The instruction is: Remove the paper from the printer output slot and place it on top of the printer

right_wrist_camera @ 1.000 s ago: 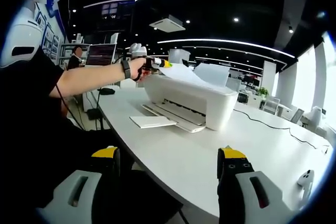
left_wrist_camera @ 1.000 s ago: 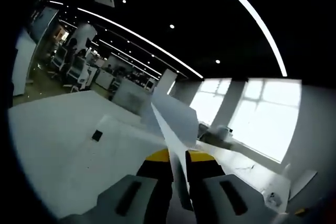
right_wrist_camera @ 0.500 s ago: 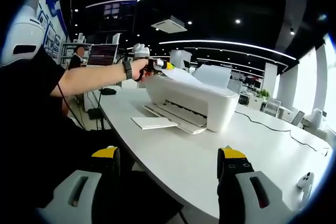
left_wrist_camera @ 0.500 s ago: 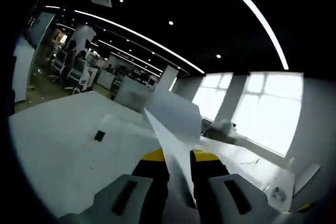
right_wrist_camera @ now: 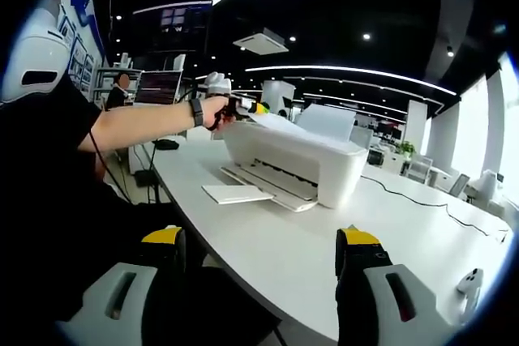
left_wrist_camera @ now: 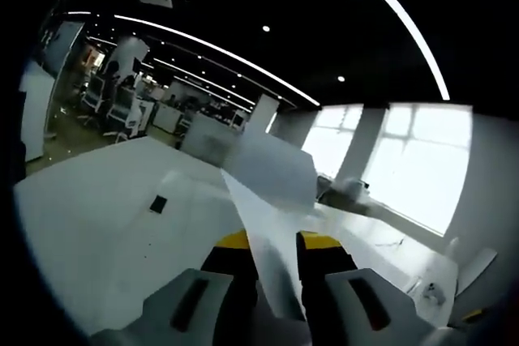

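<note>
My left gripper [left_wrist_camera: 277,242] is shut on a white paper sheet [left_wrist_camera: 272,200] that stands edge-on between its yellow-tipped jaws and spreads out ahead. In the right gripper view the white printer [right_wrist_camera: 304,166] sits on a white table [right_wrist_camera: 276,253]. There the left gripper [right_wrist_camera: 243,107], held by a person's outstretched arm [right_wrist_camera: 138,123], keeps the sheet [right_wrist_camera: 284,124] just over the printer's top at its far left corner. A second white sheet [right_wrist_camera: 235,194] lies by the printer's front tray [right_wrist_camera: 272,182]. My right gripper [right_wrist_camera: 259,241] is open above the table's near edge, holding nothing.
A small dark square [left_wrist_camera: 158,204] marks the white surface below the left gripper. A black cable [right_wrist_camera: 422,200] runs across the table right of the printer, and a small white device [right_wrist_camera: 466,281] lies at the far right. Office desks and chairs fill the background.
The left gripper has shifted slightly with the paper, which now lies a little lower and flatter over the printer's top. The right gripper has stayed put.
</note>
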`<state>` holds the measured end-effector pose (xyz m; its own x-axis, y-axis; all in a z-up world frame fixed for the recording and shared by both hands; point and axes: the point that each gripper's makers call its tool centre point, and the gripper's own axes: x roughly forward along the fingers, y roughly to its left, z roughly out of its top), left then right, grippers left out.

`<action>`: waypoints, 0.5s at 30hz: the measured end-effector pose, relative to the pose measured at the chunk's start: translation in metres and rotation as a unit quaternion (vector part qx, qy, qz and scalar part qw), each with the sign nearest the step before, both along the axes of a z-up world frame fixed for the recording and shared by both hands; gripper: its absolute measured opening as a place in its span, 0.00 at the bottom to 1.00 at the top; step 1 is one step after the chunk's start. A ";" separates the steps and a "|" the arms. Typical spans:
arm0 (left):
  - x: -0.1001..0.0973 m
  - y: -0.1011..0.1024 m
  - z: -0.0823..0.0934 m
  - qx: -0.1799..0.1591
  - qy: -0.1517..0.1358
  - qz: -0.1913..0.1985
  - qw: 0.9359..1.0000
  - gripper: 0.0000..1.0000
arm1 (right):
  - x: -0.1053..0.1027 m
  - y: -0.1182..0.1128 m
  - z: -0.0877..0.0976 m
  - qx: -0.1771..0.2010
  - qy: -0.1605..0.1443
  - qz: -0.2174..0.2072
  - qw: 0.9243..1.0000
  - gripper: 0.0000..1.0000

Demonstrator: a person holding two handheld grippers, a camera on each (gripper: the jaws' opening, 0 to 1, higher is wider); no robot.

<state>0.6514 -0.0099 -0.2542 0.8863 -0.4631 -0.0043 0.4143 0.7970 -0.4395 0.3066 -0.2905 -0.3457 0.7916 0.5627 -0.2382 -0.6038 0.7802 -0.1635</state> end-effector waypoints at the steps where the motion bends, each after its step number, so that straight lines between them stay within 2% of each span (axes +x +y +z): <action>1: 0.000 0.000 0.000 -0.001 0.001 -0.001 1.000 0.22 | 0.000 0.000 0.000 0.000 0.000 0.000 1.000 0.71; 9: 0.000 -0.001 -0.009 0.006 0.018 -0.009 1.000 0.23 | 0.000 0.002 -0.003 -0.001 0.002 0.003 1.000 0.71; 15: -0.002 -0.002 -0.009 0.032 0.012 -0.005 0.999 0.24 | 0.000 0.002 -0.003 -0.001 0.002 0.003 1.000 0.71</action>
